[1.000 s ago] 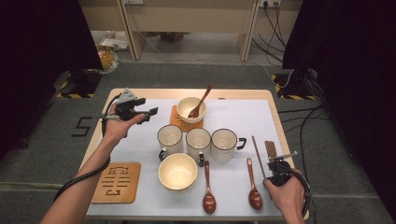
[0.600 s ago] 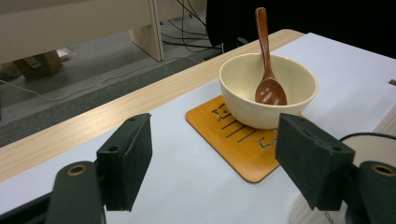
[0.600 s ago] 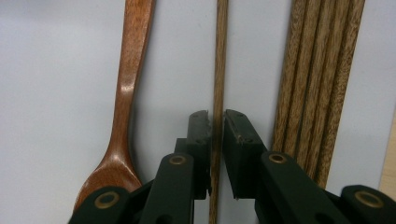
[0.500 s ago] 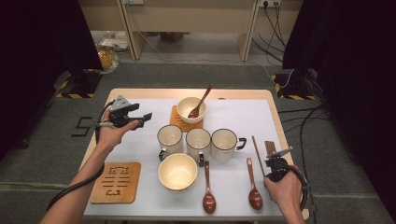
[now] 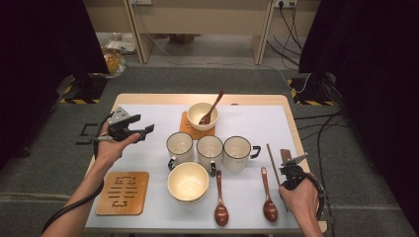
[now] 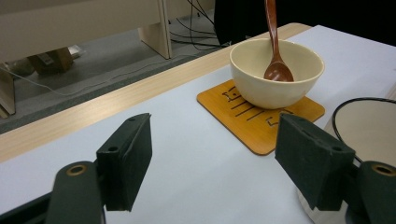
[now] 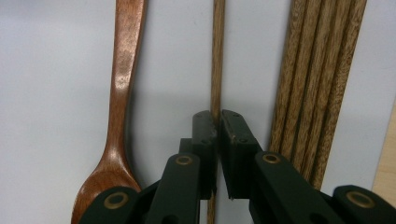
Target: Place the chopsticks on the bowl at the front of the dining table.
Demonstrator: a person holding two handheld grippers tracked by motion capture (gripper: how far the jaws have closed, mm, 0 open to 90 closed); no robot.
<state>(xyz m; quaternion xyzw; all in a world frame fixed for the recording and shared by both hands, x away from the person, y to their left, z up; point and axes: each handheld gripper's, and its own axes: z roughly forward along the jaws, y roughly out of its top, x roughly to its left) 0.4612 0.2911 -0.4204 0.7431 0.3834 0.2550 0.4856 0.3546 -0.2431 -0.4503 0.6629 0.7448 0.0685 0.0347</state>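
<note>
My right gripper (image 7: 218,122) is shut on a single wooden chopstick (image 7: 217,56) that lies on the white mat at the right. The same chopstick (image 5: 271,157) runs ahead of my right gripper (image 5: 291,163) in the high view. A bundle of chopsticks (image 7: 317,84) lies just right of it and a brown spoon (image 7: 119,93) just left. My left gripper (image 5: 143,131) hovers open and holding nothing over the mat's left side. In its own view my left gripper (image 6: 217,158) faces a cream bowl (image 6: 275,74) holding a spoon (image 6: 275,56), on a wooden coaster (image 6: 261,126).
Three cups (image 5: 210,150) stand in a row mid-table, with a second cream bowl (image 5: 188,181) in front of them. Two brown spoons (image 5: 221,197) (image 5: 267,195) lie near the front edge. An empty wooden coaster (image 5: 122,192) sits at the front left. Cables trail on the floor beyond.
My left gripper has drawn back toward the near side and a little left, away from the far bowl, still open. The right gripper has barely shifted.
</note>
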